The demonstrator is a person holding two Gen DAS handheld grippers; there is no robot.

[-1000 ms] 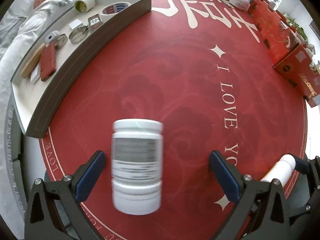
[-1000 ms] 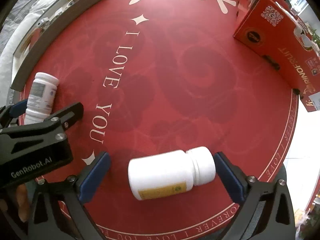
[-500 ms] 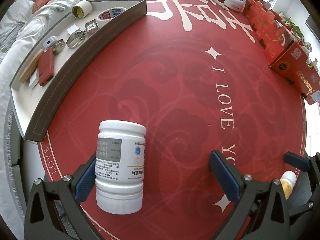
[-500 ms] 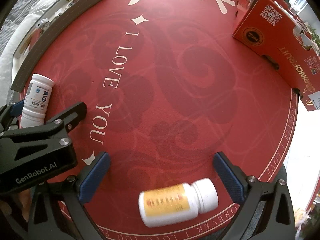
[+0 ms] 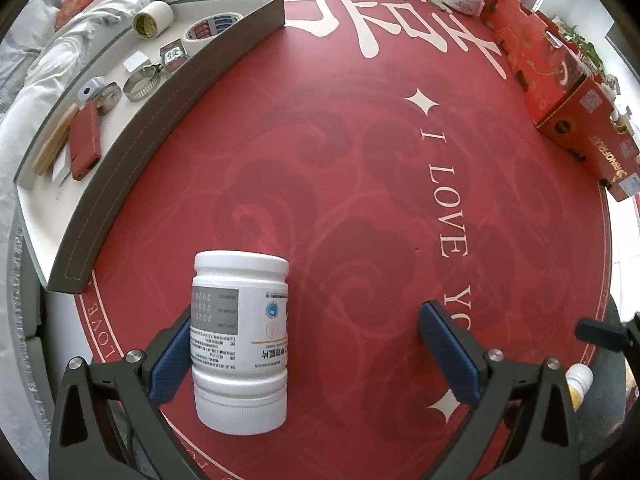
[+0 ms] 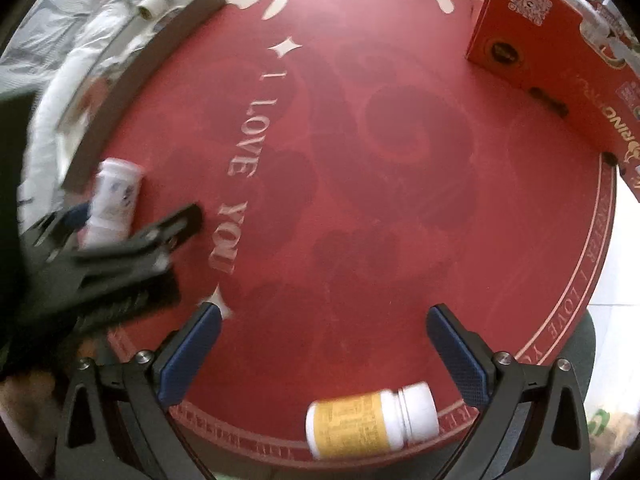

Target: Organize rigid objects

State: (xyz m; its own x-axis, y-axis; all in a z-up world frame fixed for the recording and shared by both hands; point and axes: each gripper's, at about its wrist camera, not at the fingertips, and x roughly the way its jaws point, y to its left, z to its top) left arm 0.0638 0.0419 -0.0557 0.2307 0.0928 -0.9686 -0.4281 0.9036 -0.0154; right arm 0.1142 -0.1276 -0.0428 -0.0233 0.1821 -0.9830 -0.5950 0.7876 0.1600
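left tongs [image 5: 312,344] wide, unclamped | right tongs [image 6: 324,352] wide, empty | tray [image 5: 120,168]: 2 tape rolls [image 5: 152,20]

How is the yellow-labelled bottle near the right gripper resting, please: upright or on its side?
On its side: the yellow-labelled bottle lies flat near the mat's edge, cap pointing right.

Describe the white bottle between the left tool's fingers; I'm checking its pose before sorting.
The white plastic pill bottle stands inverted on the red mat: ribbed cap down, flat base up, printed label upside down. It sits inside the open left tool, against the left blue pad, clear of the other.
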